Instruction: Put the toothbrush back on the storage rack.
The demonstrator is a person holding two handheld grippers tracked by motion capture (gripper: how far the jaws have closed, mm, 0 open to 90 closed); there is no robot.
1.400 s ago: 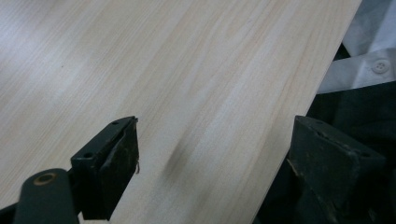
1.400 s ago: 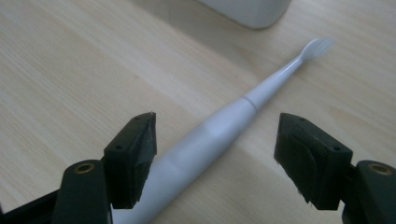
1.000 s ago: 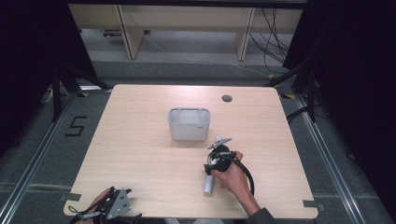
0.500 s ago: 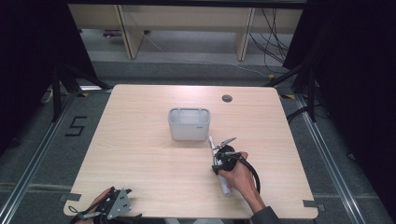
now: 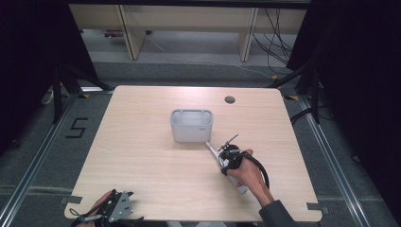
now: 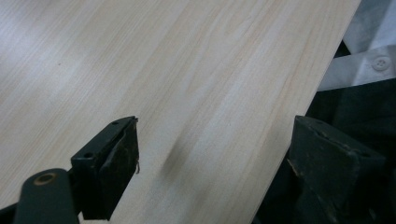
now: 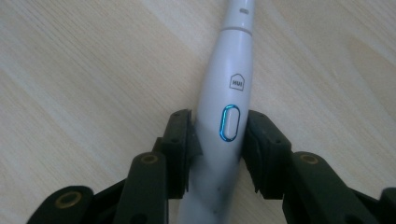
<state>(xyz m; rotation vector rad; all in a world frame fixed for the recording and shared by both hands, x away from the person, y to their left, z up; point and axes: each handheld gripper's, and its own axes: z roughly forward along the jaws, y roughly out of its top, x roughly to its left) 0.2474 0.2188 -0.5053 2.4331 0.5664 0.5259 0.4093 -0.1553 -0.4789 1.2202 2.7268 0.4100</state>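
A white electric toothbrush (image 7: 233, 70) with a blue-lit button lies slanted over the table. My right gripper (image 7: 219, 126) is shut on its handle, one jaw on each side of the button. In the high view the toothbrush (image 5: 213, 151) points its thin neck at the near right corner of a grey open-top container (image 5: 191, 125), and the right gripper (image 5: 227, 160) holds it mid-handle. My left gripper (image 5: 116, 208) rests at the table's near left edge. Seen from its own camera, the left gripper (image 6: 215, 140) is open with bare wood between the jaws.
The light wooden table (image 5: 142, 161) has a round cable hole (image 5: 230, 100) at the far right. Behind the table stand shelf legs and cables on the floor. The table's near edge (image 6: 299, 112) runs beside the left gripper's right jaw, with a person's clothing past it.
The right gripper has shifted slightly right and away, turning the toothbrush so its lower end swung right and its neck points at the container. The left gripper has stayed put.
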